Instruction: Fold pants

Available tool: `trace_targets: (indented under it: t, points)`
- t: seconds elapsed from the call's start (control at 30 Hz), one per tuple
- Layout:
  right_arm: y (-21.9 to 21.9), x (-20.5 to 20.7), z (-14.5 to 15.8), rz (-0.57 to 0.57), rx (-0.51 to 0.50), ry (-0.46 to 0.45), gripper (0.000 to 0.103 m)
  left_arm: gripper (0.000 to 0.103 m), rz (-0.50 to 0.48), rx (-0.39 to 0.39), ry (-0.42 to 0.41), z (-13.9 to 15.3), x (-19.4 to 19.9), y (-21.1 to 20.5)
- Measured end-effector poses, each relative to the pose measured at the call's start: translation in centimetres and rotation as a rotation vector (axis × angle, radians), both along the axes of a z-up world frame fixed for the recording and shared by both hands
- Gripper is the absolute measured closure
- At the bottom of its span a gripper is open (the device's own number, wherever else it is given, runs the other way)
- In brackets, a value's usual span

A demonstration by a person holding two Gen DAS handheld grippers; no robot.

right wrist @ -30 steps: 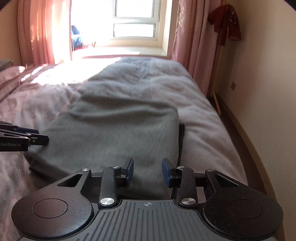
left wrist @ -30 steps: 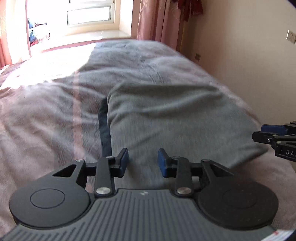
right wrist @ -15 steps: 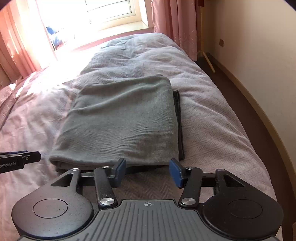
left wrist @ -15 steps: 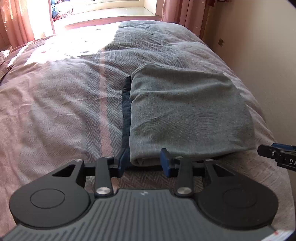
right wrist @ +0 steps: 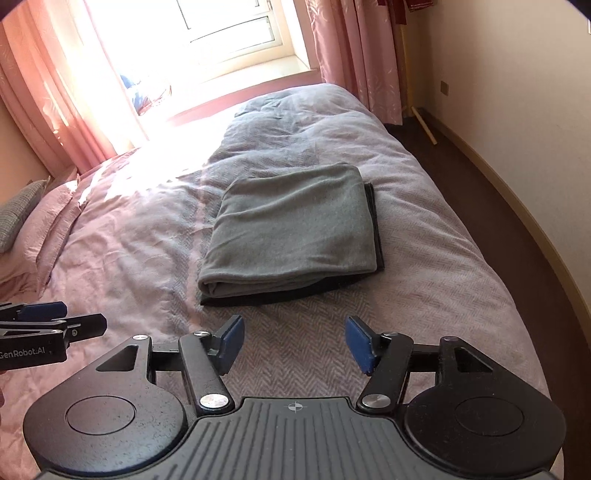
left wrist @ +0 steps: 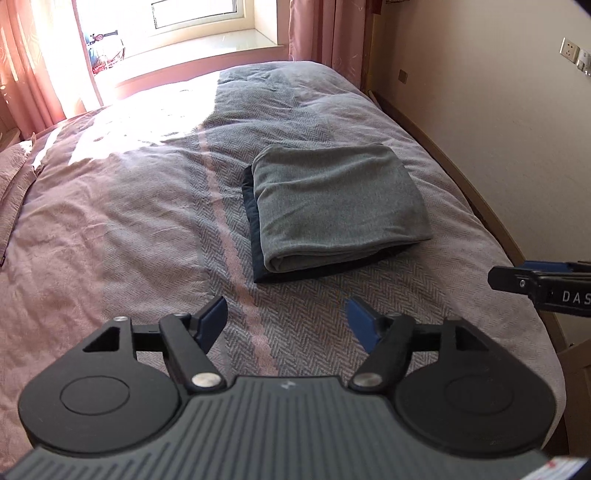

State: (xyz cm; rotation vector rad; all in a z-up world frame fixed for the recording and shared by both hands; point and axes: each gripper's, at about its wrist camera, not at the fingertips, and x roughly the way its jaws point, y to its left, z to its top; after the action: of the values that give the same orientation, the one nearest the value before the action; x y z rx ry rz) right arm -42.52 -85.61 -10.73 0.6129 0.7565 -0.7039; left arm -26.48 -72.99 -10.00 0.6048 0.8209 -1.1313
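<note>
The grey pants [left wrist: 338, 206] [right wrist: 295, 229] lie folded into a thick rectangle on the pink bed cover, with a dark layer showing along one side and under the near edge. My left gripper [left wrist: 286, 325] hangs above the cover, short of the pants' near edge; its jaws are opening and nothing is between them. My right gripper [right wrist: 293, 341] is likewise raised and back from the pants, its jaws opening and empty. Each gripper shows at the edge of the other's view: the right gripper [left wrist: 539, 282], the left gripper [right wrist: 48, 321].
The bed cover [left wrist: 129, 221] spreads wide to the left, sunlit near the window [right wrist: 229, 22]. Pillows [right wrist: 33, 221] lie at the far left. A wall [left wrist: 498, 129] and the bed's wooden edge run close on the right, with dark floor [right wrist: 498, 206] beside it.
Both grippers have let go of the pants' near edge, opened wide and risen up and back. The pants now lie flat, further away in both views.
</note>
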Motion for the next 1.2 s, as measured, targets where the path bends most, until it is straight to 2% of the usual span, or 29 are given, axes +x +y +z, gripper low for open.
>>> trace_targets:
  t: [0.27,0.6,0.87,1.2]
  points:
    - [4.8,-1.9,3.3,-0.011,-0.024,-0.025,0.045,0.016,-0.022,-0.066,-0.042,3.7,-2.0,5.1]
    - [9.4,-3.7,4.7,0.014,-0.028,-0.014,0.045,0.007,-0.042,-0.087,-0.075,4.9,-4.1,8.5]
    - [11.0,-4.2,5.5,0.038,-0.044,-0.021,0.045,0.007,-0.045,-0.078,-0.043,5.0,-4.7,9.5]
    - [11.2,-4.3,5.0,0.048,-0.029,-0.008,0.045,0.007,-0.03,-0.059,-0.005,4.6,-4.6,9.8]
